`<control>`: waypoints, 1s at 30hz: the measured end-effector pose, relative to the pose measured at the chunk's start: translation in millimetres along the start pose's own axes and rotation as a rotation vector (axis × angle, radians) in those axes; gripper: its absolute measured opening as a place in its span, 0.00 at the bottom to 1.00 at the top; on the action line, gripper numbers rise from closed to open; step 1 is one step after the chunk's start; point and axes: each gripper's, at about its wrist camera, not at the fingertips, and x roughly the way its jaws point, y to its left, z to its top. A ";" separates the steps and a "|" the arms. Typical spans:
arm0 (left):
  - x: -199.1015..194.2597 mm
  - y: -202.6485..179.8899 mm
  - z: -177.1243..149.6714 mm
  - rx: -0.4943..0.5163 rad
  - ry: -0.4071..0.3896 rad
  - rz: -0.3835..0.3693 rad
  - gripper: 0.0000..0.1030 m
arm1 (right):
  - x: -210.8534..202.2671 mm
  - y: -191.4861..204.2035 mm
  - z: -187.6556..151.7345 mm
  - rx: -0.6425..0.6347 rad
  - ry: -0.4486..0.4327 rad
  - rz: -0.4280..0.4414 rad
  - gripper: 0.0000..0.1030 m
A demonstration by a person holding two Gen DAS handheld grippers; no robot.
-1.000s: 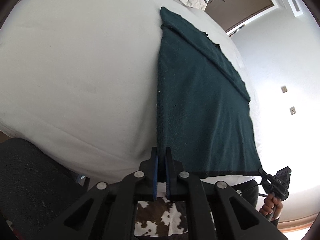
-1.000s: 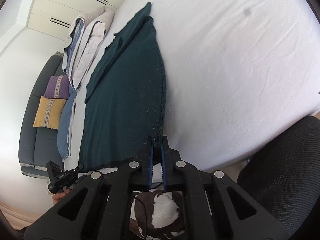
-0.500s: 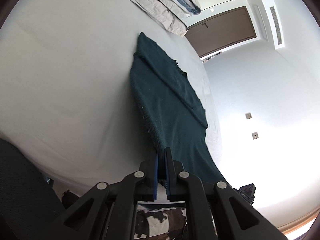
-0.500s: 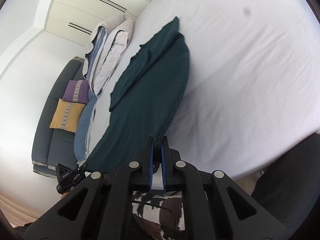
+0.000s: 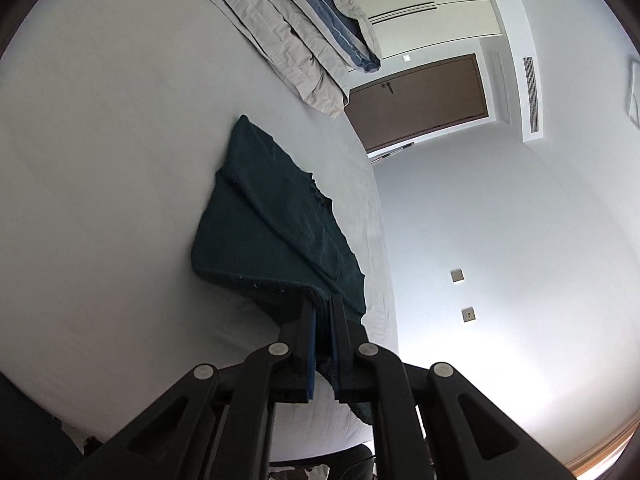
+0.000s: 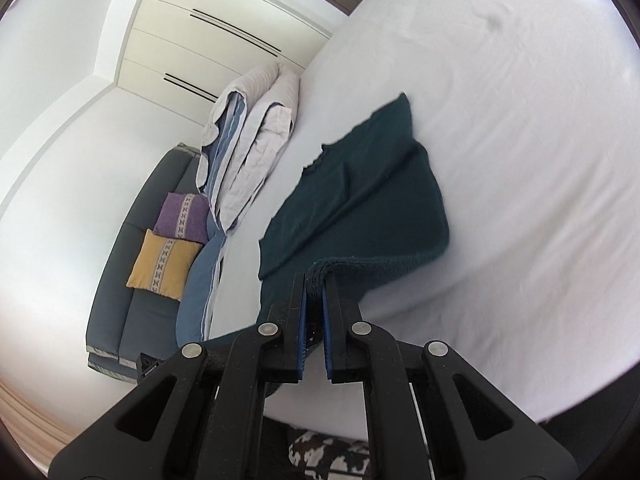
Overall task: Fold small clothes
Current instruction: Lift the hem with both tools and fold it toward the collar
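Your left tool (image 5: 323,316) and right tool (image 6: 315,286) are both pinched tight on the near edge of the dark green cloth (image 5: 276,232). The rest of it lies on the white bed (image 5: 100,200), stretching away toward 12 o'clock. It looks soft, floppy and a bit thick, so it may sag between your tools. Hold it by the corners.
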 end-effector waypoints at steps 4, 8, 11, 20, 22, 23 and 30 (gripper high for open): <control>16.0 -2.1 28.3 -0.024 -0.025 -0.032 0.06 | 17.9 10.6 37.9 -0.013 -0.035 -0.013 0.05; 33.0 -4.6 54.7 -0.025 -0.044 -0.030 0.06 | 42.1 14.3 75.3 -0.010 -0.062 -0.025 0.05; 51.6 -8.6 76.9 -0.013 -0.047 -0.019 0.06 | 69.2 16.8 106.7 -0.020 -0.075 -0.051 0.05; 123.6 -3.8 135.1 -0.008 -0.050 0.026 0.06 | 165.5 6.3 189.8 -0.024 -0.085 -0.124 0.05; 136.8 -3.4 145.8 -0.001 -0.052 0.037 0.06 | 189.6 0.0 203.2 -0.016 -0.084 -0.147 0.05; 145.2 -2.1 151.6 0.002 -0.053 0.045 0.06 | 200.8 -4.0 206.5 -0.009 -0.082 -0.155 0.05; 194.3 17.2 192.4 -0.022 -0.048 0.100 0.06 | 273.1 -31.7 243.4 0.014 -0.078 -0.228 0.05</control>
